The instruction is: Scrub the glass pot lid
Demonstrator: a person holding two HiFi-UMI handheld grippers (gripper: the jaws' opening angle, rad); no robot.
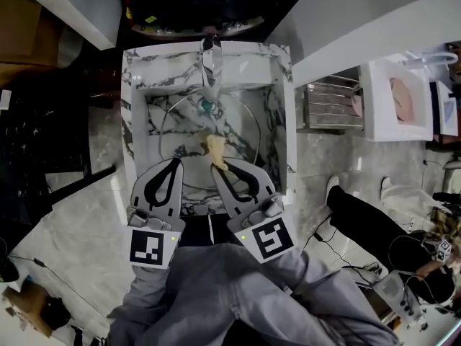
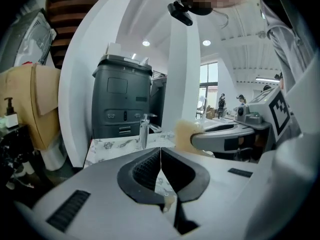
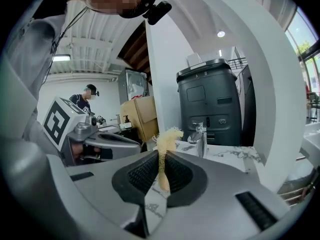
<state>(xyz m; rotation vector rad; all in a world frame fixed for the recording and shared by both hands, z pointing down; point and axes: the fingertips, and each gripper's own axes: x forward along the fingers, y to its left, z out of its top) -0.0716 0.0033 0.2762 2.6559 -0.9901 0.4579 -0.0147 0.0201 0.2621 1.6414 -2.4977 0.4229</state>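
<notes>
Round glass lid [image 1: 184,132] down in the marble sink [image 1: 284,121], centre of the head view. Clear all the way through, veined stone showing beneath it, thin rim tracing a full circle across the basin floor. A small teal spot near its upper part; knob or drain, cannot tell. Faucet [image 1: 211,60] reaching in from the sink's top edge, spout just above that spot.

Nothing else in the sink but the lid. Off at the right edge, a white tub [image 1: 378,99] with something pale pink inside, too blurred to name.

Now the grippers, both low in the frame, pointing up into the sink from its near edge. Left gripper [image 1: 175,163] at lower left: jaws pressed fully together, black pads meeting in one line, nothing between them, tip over the lid's near-left rim. Right gripper [image 1: 216,170] just beside it: clamped on a scrap of yellow sponge [image 1: 215,150], pads nearly closed on the thin stuff, frayed end sticking out past the tips and over the glass near the lid's middle. Touching the glass or just above it, cannot tell.
</notes>
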